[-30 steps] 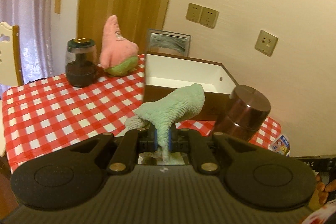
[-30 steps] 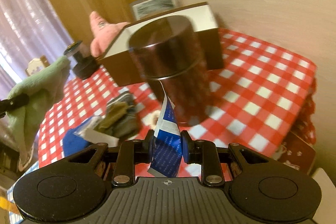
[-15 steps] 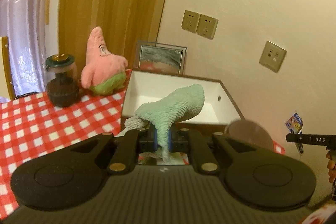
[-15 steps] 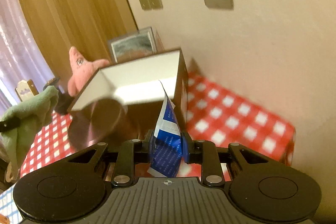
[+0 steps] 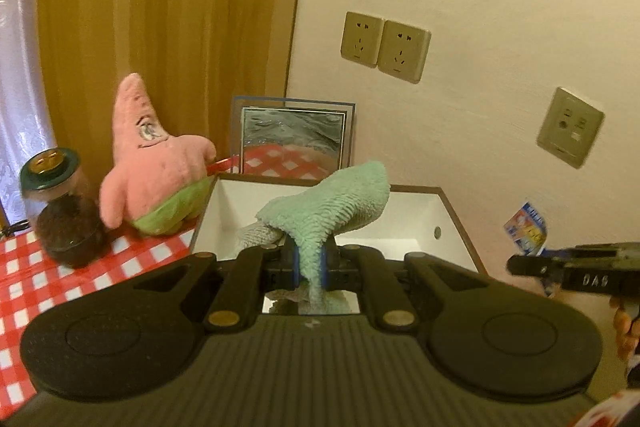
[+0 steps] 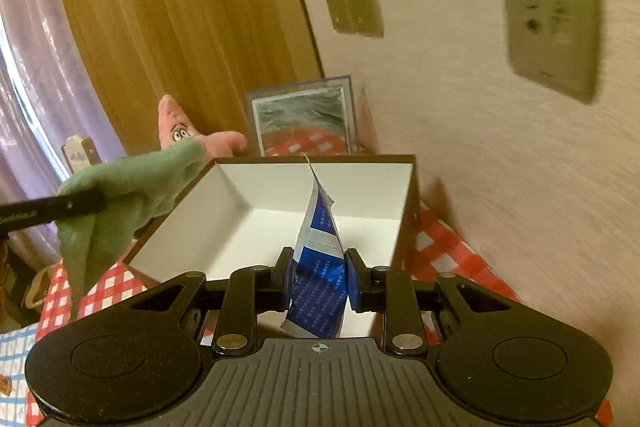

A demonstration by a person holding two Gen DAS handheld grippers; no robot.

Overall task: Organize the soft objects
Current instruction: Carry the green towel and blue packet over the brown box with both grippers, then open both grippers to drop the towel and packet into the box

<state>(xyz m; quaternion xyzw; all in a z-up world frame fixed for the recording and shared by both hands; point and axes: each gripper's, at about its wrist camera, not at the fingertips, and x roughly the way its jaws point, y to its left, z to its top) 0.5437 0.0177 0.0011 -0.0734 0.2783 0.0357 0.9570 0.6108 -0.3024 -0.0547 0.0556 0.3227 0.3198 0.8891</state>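
Both loads hang over the open white box (image 6: 256,203), so I'd get the left gripper (image 5: 310,263), jaws clamped on the green towel (image 5: 332,203), and the right gripper (image 6: 318,275), jaws pinching the blue packet (image 6: 320,259), low inside before letting go.

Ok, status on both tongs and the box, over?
Left tongs shut on green cloth. Right tongs shut on blue packet. Box open, nothing seen inside, nothing blocking.

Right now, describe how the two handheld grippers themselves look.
Both are matte black. The left gripper has a ribbed body, two round raised discs, brass-coloured pivot pins on angled link arms, blue pads on its fingers, and a small mirror beneath. The right gripper is built alike; from the left view its finger shows white lettering. No cables or sleeves are visible.
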